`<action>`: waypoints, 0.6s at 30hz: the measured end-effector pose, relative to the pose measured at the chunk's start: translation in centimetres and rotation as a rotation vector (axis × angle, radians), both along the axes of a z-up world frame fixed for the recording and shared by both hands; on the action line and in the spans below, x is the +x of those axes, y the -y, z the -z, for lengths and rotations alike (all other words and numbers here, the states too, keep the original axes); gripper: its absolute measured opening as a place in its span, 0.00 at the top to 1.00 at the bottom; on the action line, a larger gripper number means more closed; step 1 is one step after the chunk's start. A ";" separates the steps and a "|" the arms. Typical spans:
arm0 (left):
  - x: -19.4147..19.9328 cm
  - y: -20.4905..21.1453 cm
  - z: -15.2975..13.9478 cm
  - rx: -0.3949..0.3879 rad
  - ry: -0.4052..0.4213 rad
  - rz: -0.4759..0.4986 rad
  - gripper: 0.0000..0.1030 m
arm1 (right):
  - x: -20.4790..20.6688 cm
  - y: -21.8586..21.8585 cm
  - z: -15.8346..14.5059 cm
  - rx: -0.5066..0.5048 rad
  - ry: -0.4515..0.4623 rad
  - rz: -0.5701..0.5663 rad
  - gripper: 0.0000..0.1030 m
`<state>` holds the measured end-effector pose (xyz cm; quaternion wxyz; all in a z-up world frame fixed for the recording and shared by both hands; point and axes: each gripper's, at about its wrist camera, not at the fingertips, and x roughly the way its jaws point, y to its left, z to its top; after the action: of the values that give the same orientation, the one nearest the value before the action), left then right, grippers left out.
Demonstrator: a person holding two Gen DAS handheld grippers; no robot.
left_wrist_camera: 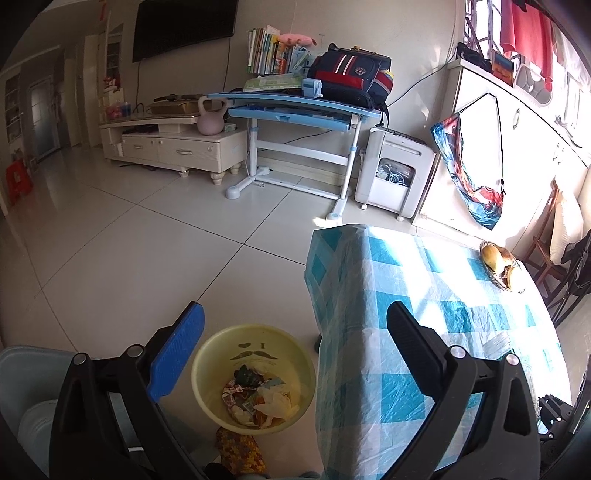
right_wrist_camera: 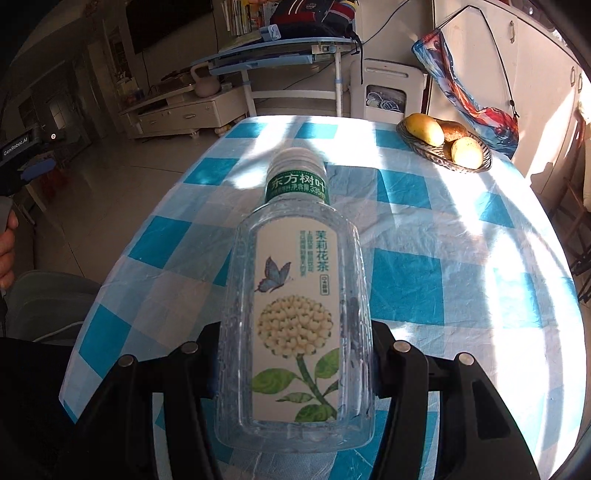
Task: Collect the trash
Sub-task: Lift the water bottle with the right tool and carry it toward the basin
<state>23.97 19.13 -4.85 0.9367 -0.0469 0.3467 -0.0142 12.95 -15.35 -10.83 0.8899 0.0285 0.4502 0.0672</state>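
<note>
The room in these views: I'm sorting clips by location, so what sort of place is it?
Most likely a home living room. A wall-mounted television hangs above a low cabinet, a child's desk carries books and a schoolbag, and a table holds a fruit basket.

Hard sunlight from the right-hand window [left_wrist_camera: 484,22]; glare bleaches the checked surface [right_wrist_camera: 424,229] and cabinet doors [left_wrist_camera: 476,147]. Striped shadows cross it. Left room dim. Fisheye bends edges; corners vignette black.
</note>
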 end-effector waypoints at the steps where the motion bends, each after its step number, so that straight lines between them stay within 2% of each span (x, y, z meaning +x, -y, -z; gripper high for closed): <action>1: 0.0 -0.1 0.0 -0.002 0.000 0.000 0.07 | 0.0 -0.3 0.4 -0.007 -0.013 -0.004 0.46; 4: -0.1 -0.2 0.0 -0.008 -0.001 0.000 0.07 | -0.2 -0.7 0.7 -0.028 -0.018 0.008 0.31; 8: -0.1 -0.4 -0.1 -0.022 -0.002 -0.004 0.07 | -0.8 -0.7 0.6 -0.060 0.003 0.040 0.31; 9: -0.1 -0.4 -0.1 -0.025 -0.002 -0.004 0.07 | -0.9 -0.6 0.6 -0.063 0.009 0.045 0.31; 11: -0.2 -0.5 -0.1 -0.028 -0.002 -0.005 0.07 | -1.0 -0.5 0.5 -0.066 0.021 0.051 0.44; 12: -0.2 -0.5 -0.1 -0.029 -0.002 -0.005 0.07 | -1.1 -0.4 0.4 -0.063 0.024 0.050 0.46; 18: -0.3 -0.9 -0.3 -0.043 -0.001 -0.014 0.07 | -1.3 -0.9 0.0 -0.033 0.045 0.050 0.47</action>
<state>23.63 20.01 -4.59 0.9354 -0.0697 0.3465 -0.0149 11.67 -14.46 -10.79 0.9015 0.0235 0.4304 0.0382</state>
